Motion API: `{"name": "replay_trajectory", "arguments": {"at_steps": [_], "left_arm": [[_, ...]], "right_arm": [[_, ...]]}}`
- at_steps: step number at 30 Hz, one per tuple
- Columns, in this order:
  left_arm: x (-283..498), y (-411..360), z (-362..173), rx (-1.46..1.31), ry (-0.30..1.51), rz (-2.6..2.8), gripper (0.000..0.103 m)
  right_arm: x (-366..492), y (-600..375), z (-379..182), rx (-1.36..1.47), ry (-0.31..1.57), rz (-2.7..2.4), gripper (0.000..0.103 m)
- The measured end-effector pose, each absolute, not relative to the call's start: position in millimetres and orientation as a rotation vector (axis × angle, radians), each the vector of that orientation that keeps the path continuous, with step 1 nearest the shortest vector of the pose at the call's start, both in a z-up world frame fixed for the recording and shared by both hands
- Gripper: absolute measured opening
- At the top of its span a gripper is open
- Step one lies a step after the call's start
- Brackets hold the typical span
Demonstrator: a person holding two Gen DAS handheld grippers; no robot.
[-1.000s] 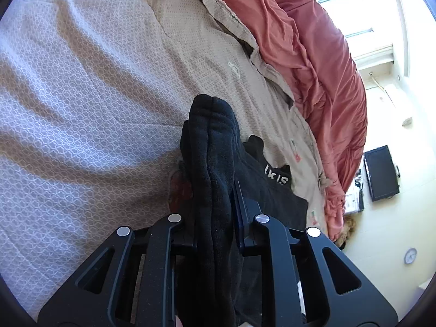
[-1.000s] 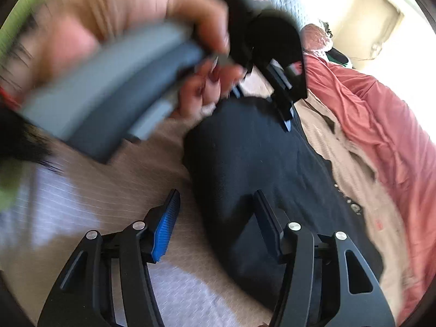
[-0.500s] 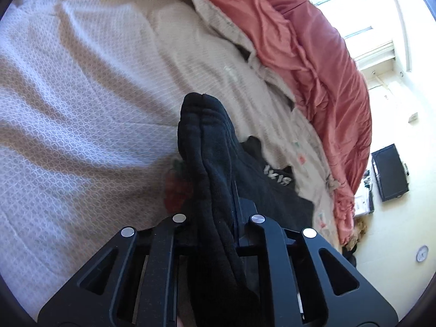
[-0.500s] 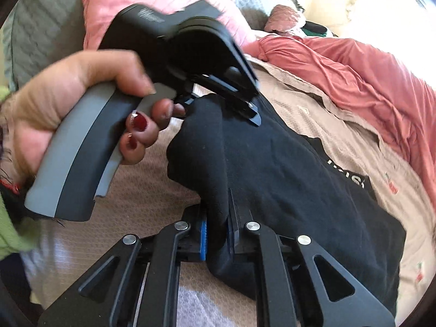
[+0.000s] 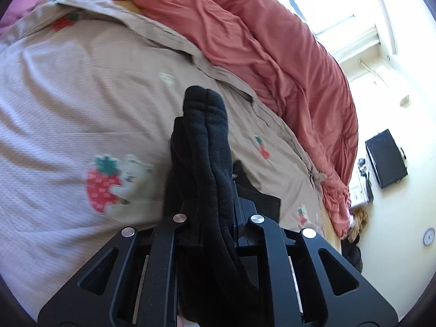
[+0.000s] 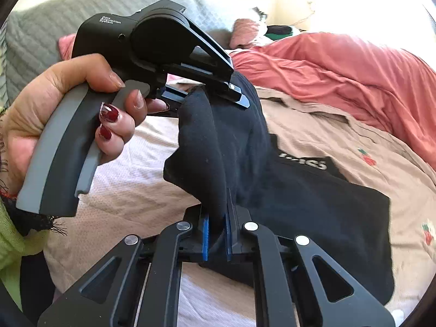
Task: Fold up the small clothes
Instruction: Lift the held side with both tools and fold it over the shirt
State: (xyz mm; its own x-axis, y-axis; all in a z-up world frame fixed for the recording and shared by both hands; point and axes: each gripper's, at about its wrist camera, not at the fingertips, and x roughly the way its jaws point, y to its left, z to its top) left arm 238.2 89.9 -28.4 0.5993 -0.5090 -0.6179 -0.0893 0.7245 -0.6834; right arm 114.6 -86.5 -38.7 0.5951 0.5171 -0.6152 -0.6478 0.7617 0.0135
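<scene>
A black garment point(image 6: 313, 201) with white lettering lies on the bed, its near end lifted. My right gripper point(image 6: 217, 234) is shut on one gathered edge of it, between the blue pads. My left gripper point(image 5: 215, 204) is shut on a bunched fold of the same black garment point(image 5: 207, 136), which sticks up past the jaws. In the right wrist view the left gripper point(image 6: 209, 90) is held in a hand with red nails, above and beyond my right one, with the cloth stretched between them.
The bed has a beige cover point(image 5: 81, 95) with strawberry prints. A bunched red duvet point(image 5: 272, 49) lies along its far side. A grey quilted headboard point(image 6: 41, 21) and pink pillow are behind. A dark screen point(image 5: 385, 158) stands on the floor side.
My right gripper went from open beside the garment to shut on its edge. Both grippers have lifted the black cloth off the bed, and the left one has swung toward the strawberry print.
</scene>
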Motion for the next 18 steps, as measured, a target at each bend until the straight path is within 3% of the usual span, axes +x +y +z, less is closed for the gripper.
{"name": "replay_trajectory", "arguments": {"at_steps": [18], "left_arm": [[280, -73, -18, -0.522, 1.075, -0.306, 0.007]], "right_arm": [[117, -205, -42, 0.022, 0.653, 0.551, 0.007]]}}
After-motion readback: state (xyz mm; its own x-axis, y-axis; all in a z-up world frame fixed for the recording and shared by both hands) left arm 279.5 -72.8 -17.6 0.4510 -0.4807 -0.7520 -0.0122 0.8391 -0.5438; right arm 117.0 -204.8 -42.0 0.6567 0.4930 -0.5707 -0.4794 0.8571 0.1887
